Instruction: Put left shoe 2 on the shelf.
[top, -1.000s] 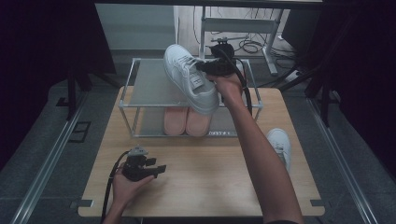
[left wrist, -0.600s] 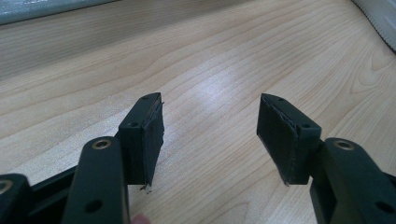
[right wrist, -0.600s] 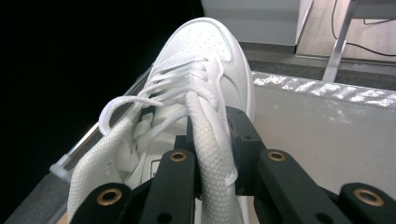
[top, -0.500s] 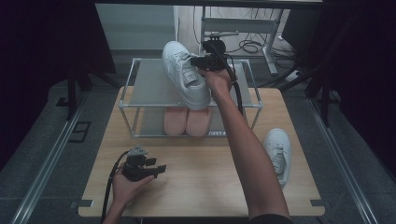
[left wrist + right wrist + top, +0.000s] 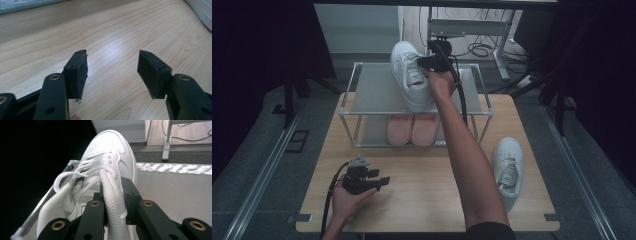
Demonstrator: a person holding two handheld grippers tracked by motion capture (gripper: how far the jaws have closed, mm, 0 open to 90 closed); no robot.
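Up top, white sneaker (image 5: 110,167) (laced, perforated toe), collar pinched by right gripper (image 5: 113,200)

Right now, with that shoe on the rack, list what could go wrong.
1. The right hand-held gripper pinches only the collar of the shoe, so it may slip or twist.
2. The shoe lies skewed on the rack, heel at the front edge; released, it could tip off.
3. The gripper's cable crosses the shelf and could snag.

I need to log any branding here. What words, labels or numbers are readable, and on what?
No text can be read.
Small label on the rack's lower front rail: too small to read.
Dark tag on the tongue of the white shoe on the table: blurred.
Held white shoe: no lettering legible.
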